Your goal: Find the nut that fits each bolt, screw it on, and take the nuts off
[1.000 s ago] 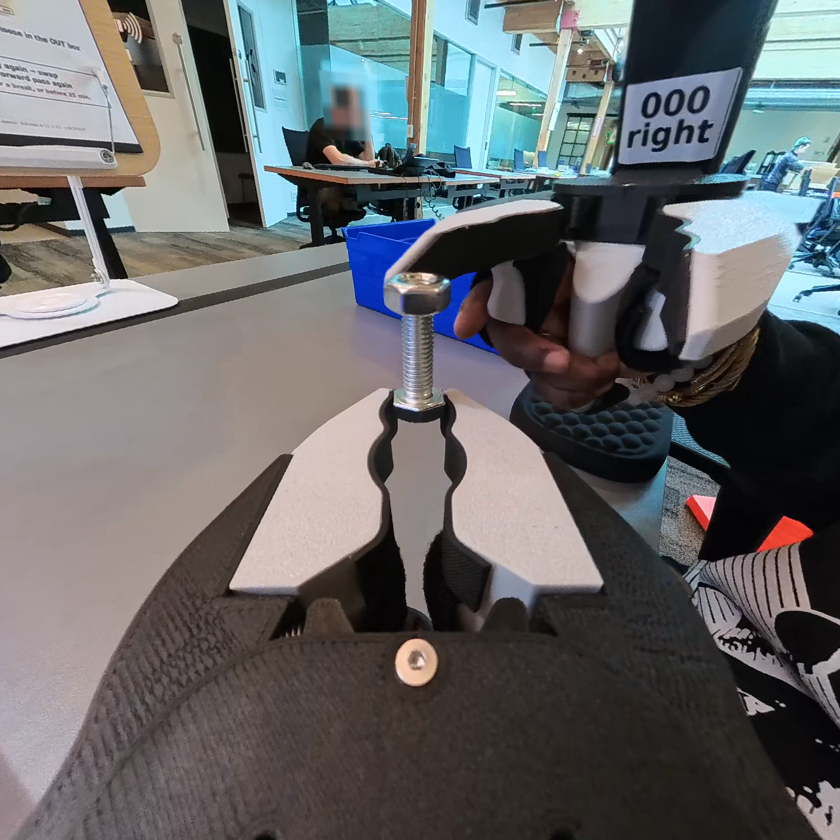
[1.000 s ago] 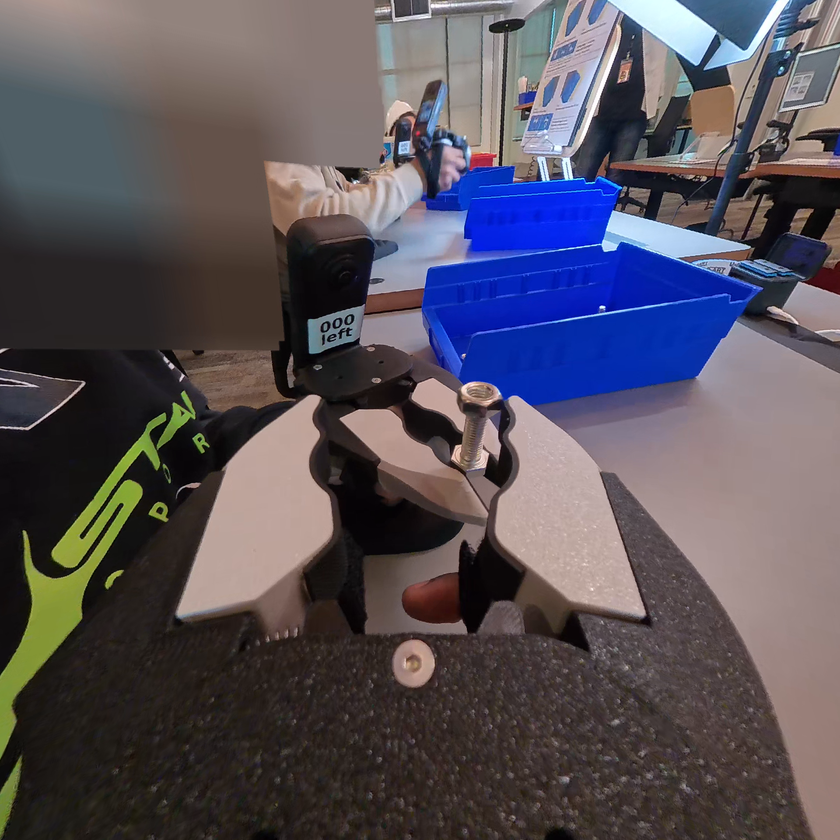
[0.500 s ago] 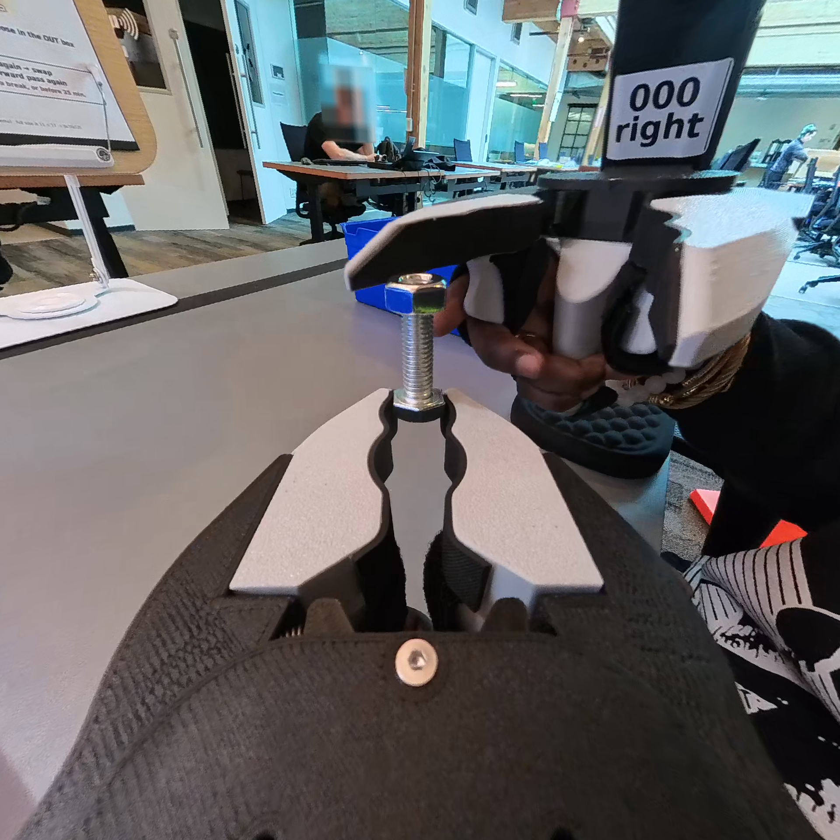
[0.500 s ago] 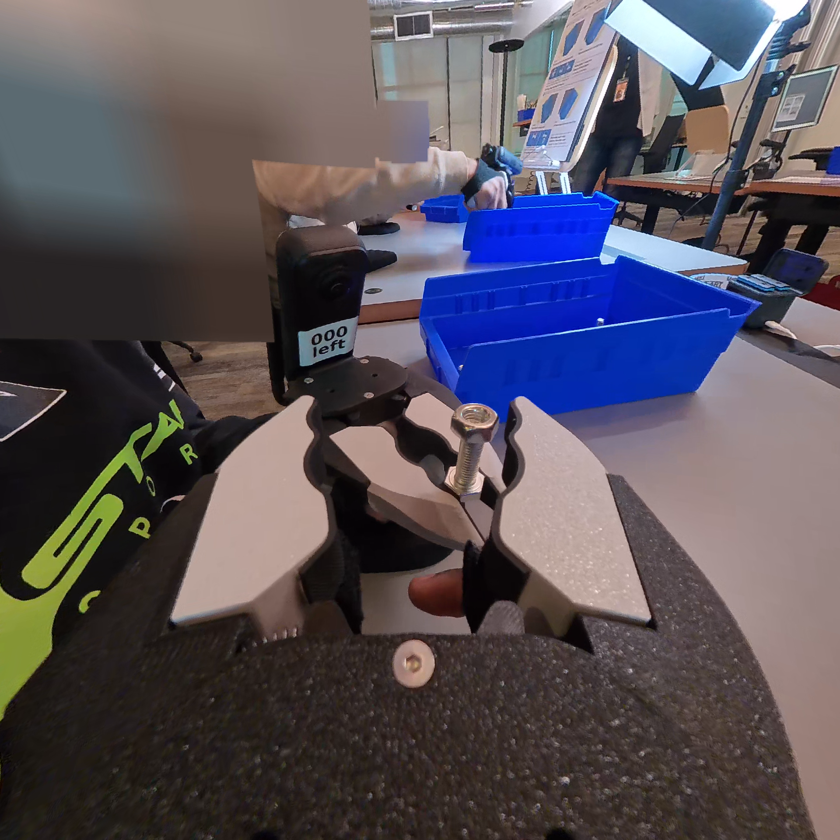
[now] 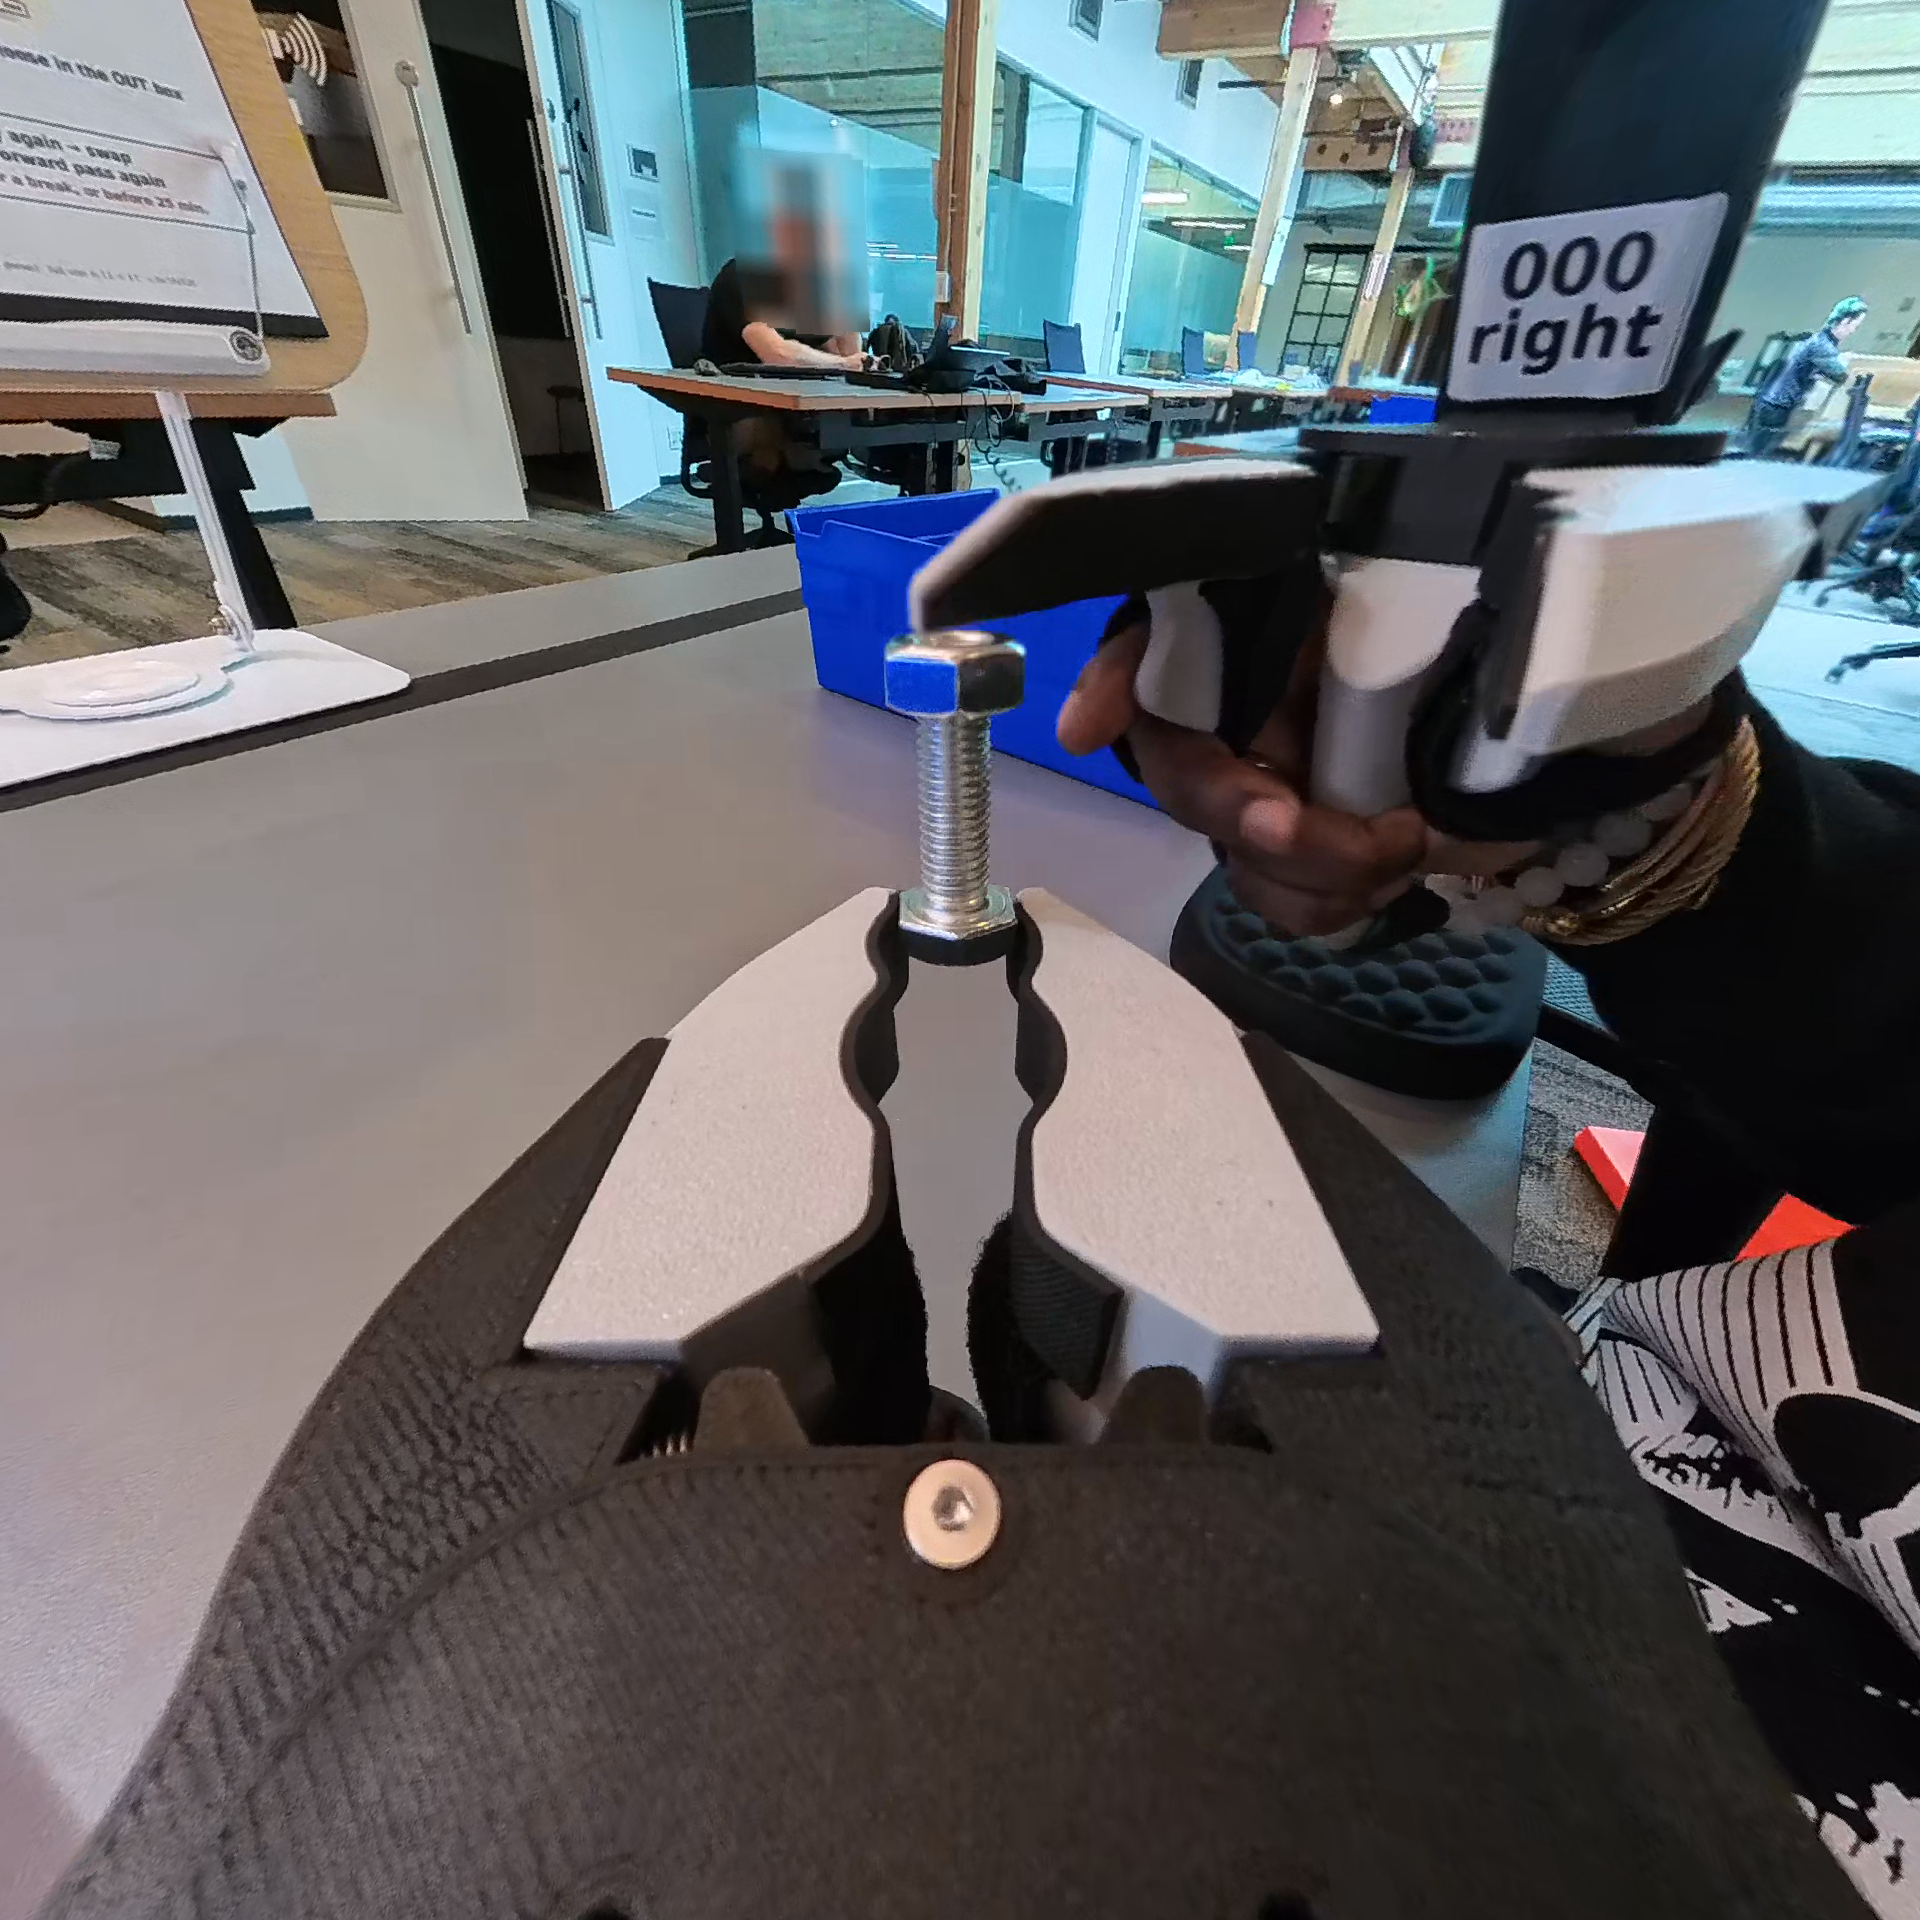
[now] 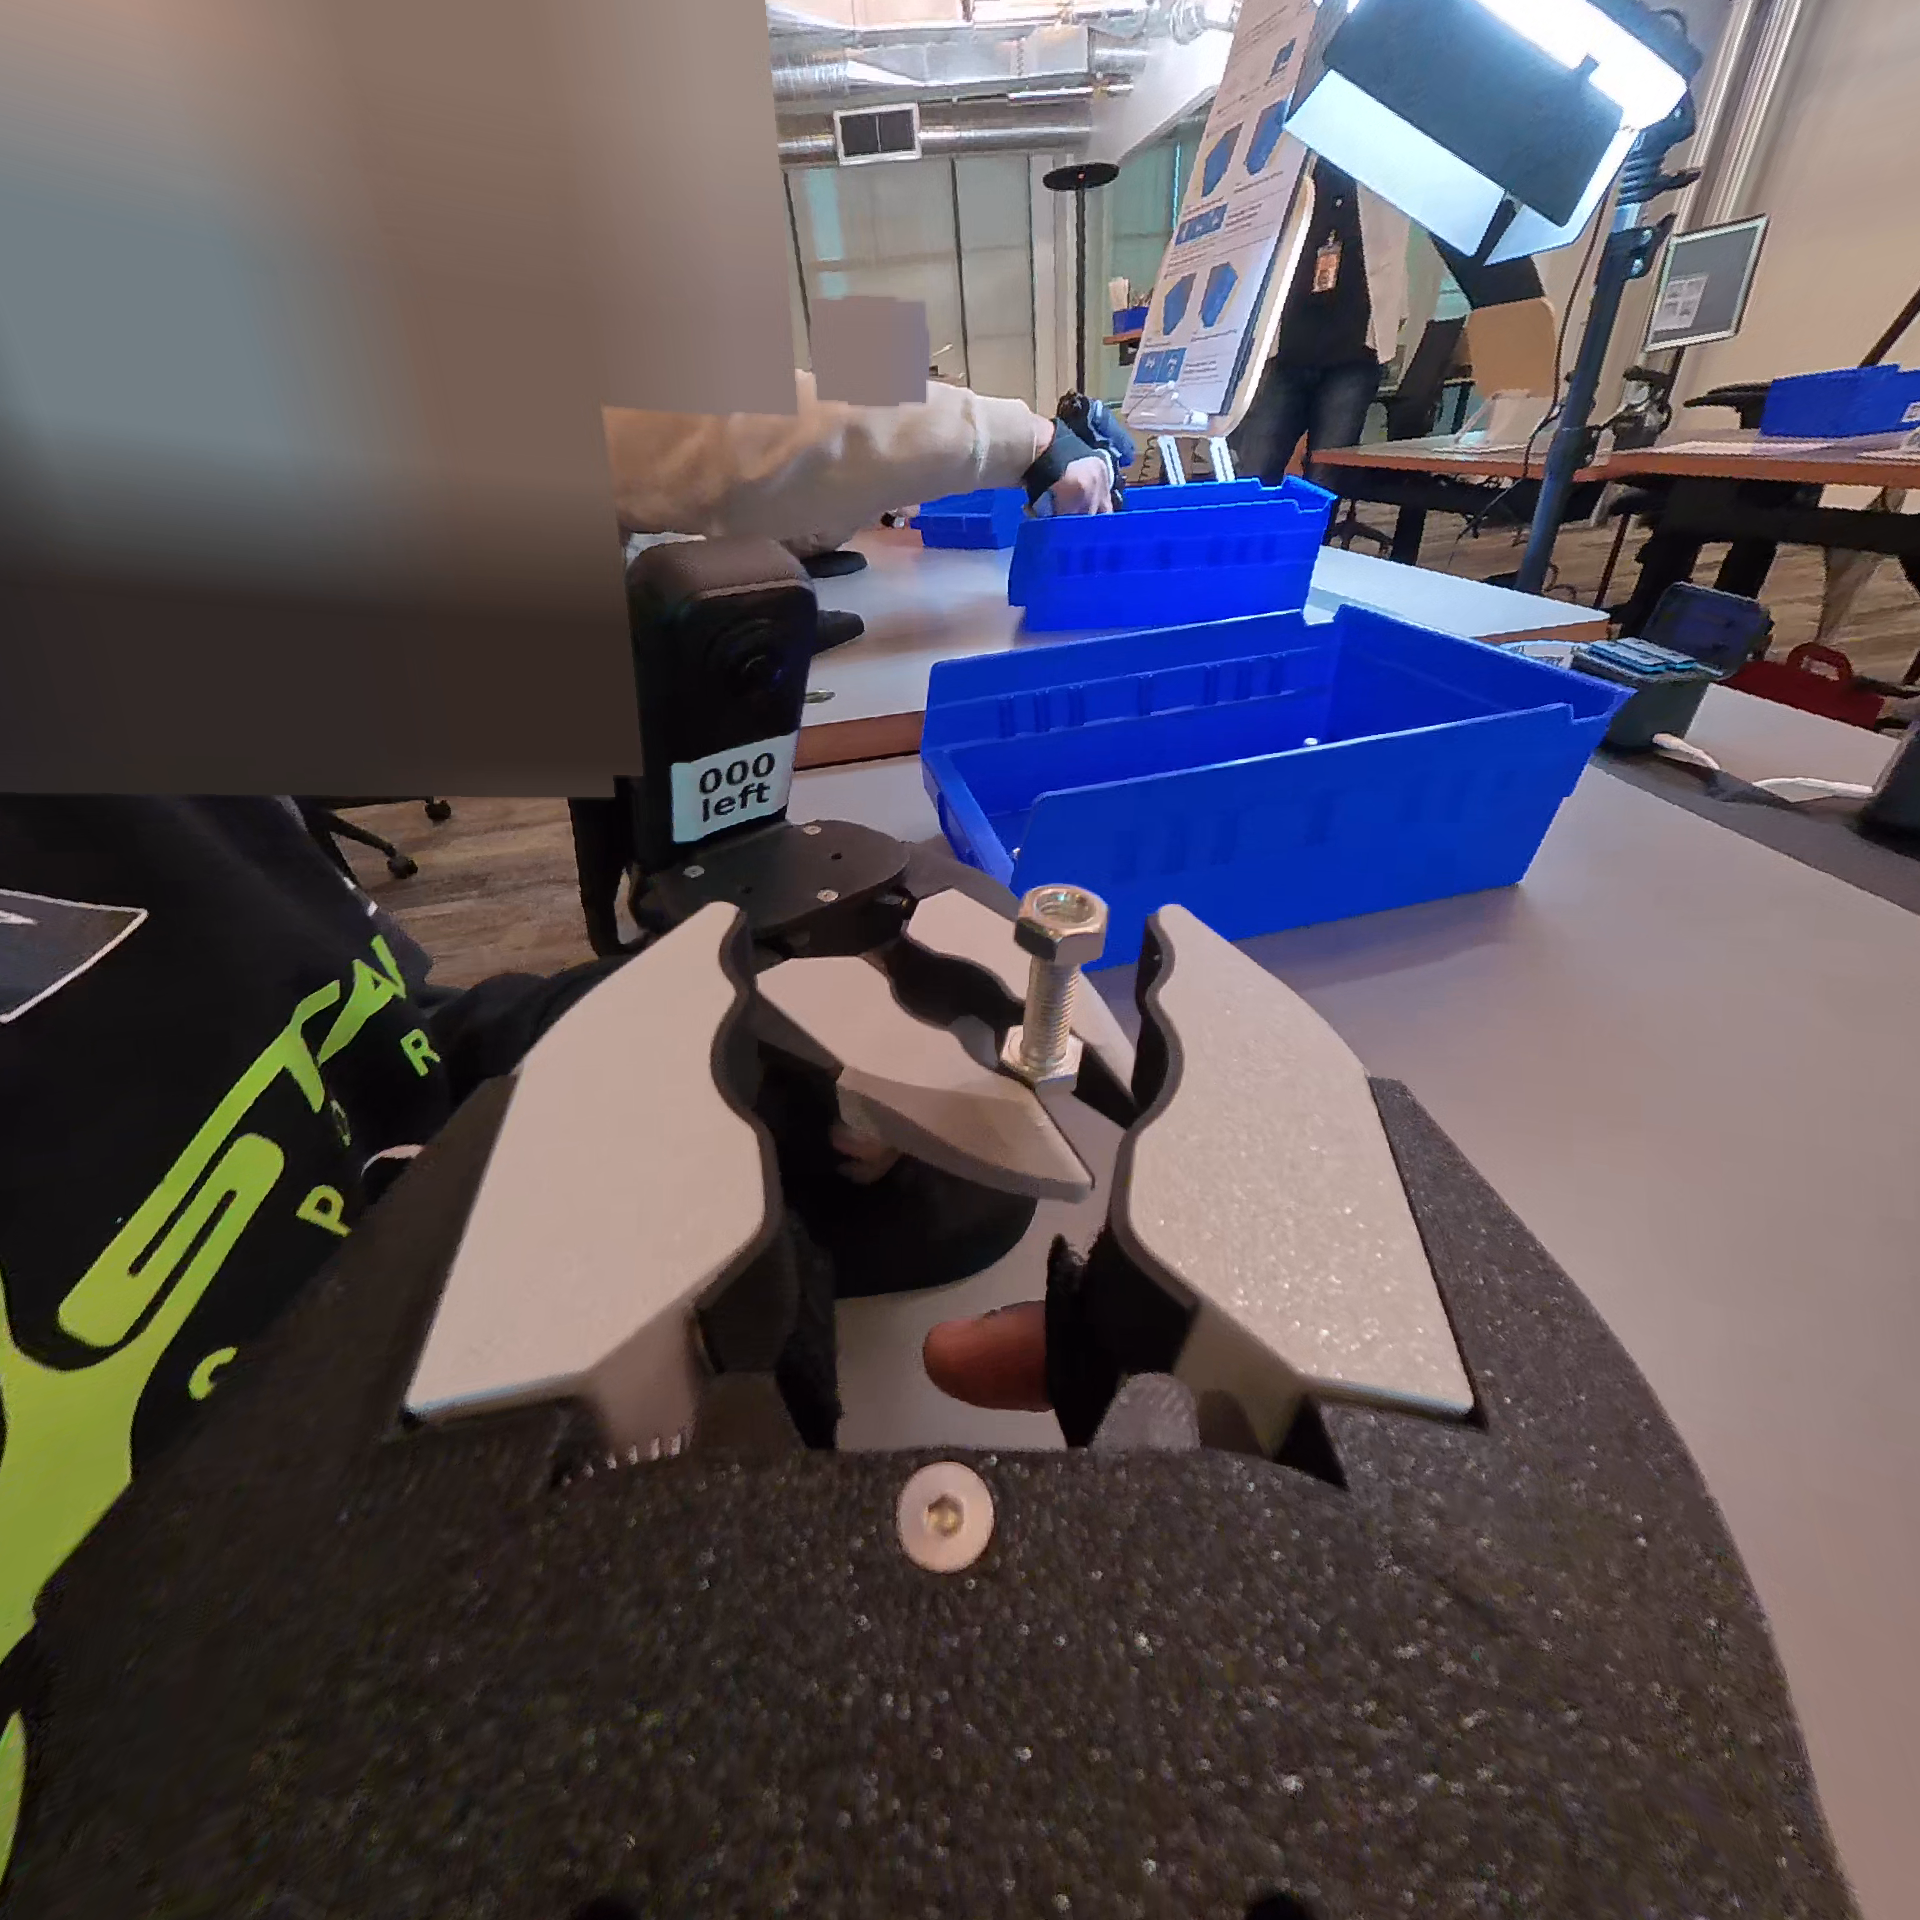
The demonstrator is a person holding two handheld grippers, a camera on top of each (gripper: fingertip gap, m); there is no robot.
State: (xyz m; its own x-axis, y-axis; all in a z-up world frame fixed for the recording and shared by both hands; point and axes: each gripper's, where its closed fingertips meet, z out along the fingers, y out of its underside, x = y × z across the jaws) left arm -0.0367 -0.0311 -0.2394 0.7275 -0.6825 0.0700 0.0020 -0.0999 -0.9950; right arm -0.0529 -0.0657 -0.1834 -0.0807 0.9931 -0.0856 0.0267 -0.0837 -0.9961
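Observation:
A silver bolt (image 5: 954, 821) stands upright, thread up, with its hex head pinched between the tips of my left gripper (image 5: 956, 920). A silver nut (image 5: 954, 675) sits at the top end of the thread. My right gripper (image 6: 945, 920) is open, and the bolt (image 6: 1049, 1013) with its nut (image 6: 1060, 925) stands between its fingertips, nearer the right one. In the left wrist view one right finger (image 5: 1091, 530) reaches over the nut, its tip at the nut's top. The left gripper (image 6: 1039, 1081) also shows in the right wrist view.
A blue bin (image 6: 1299, 831) stands on the grey table (image 6: 1558, 1091) just behind the bolt; it also shows in the left wrist view (image 5: 862, 582). A white sign stand (image 5: 156, 675) is at the far left. A black wrist pad (image 5: 1351, 997) lies at the table edge. People work at tables behind. My right fingertips sit around 6 cm from my left ones.
The right gripper's finger swung left over the nut and came back a little, staying open. The left gripper has kept the bolt still and upright.

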